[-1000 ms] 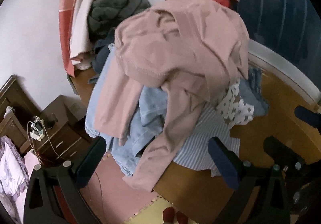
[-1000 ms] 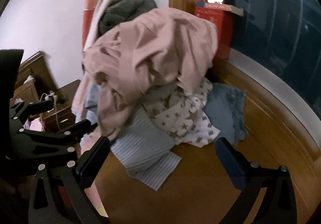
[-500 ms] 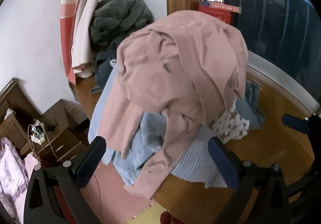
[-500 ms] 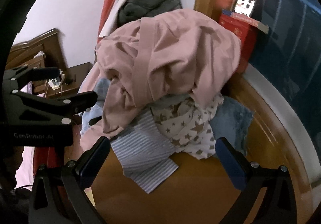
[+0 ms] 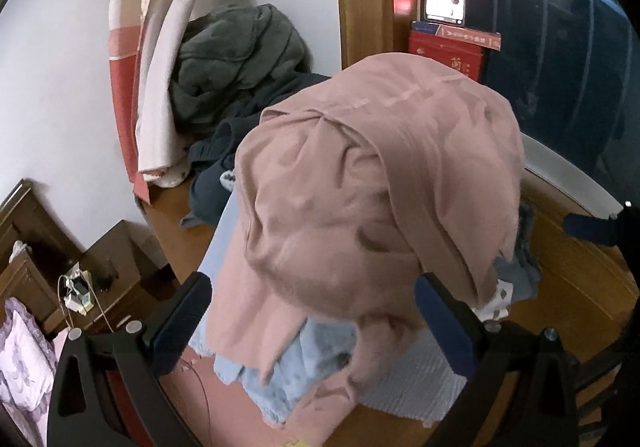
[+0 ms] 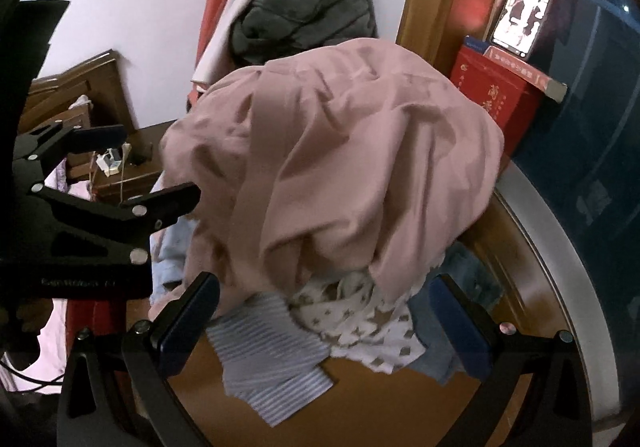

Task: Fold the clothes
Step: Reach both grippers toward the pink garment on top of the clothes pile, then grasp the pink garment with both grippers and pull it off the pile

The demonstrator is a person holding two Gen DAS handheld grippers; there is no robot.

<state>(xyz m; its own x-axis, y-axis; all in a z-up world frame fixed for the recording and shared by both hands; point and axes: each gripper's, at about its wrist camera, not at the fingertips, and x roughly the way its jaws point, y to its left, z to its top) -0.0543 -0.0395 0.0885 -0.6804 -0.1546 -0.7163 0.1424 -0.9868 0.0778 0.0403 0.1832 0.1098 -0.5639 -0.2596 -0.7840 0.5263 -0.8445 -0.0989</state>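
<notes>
A dusty-pink garment (image 5: 376,187) (image 6: 340,159) is draped over the top of a heap of clothes on a wooden table (image 6: 384,411). Under it lie a light blue piece (image 5: 304,379), a blue-striped shirt (image 6: 268,351), a star-print piece (image 6: 372,331) and denim (image 6: 436,351). My left gripper (image 5: 312,319) is open, its fingers straddling the pink garment's lower edge with nothing pinched. My right gripper (image 6: 324,323) is open just in front of the heap, above the striped and star-print cloth. The left gripper (image 6: 120,175) also shows at the left of the right wrist view.
A dark green garment (image 5: 236,59) and navy cloth (image 5: 224,159) lie behind the heap by a hanging red-and-white cloth (image 5: 136,79). A red box (image 6: 496,95) with a phone (image 6: 520,15) stands by the dark window. A wooden nightstand (image 5: 112,263) sits beyond the table's left edge.
Both grippers have moved closer to the heap, so the pink garment fills more of each view. The left fingers now flank its lower edge. Both stayed open.
</notes>
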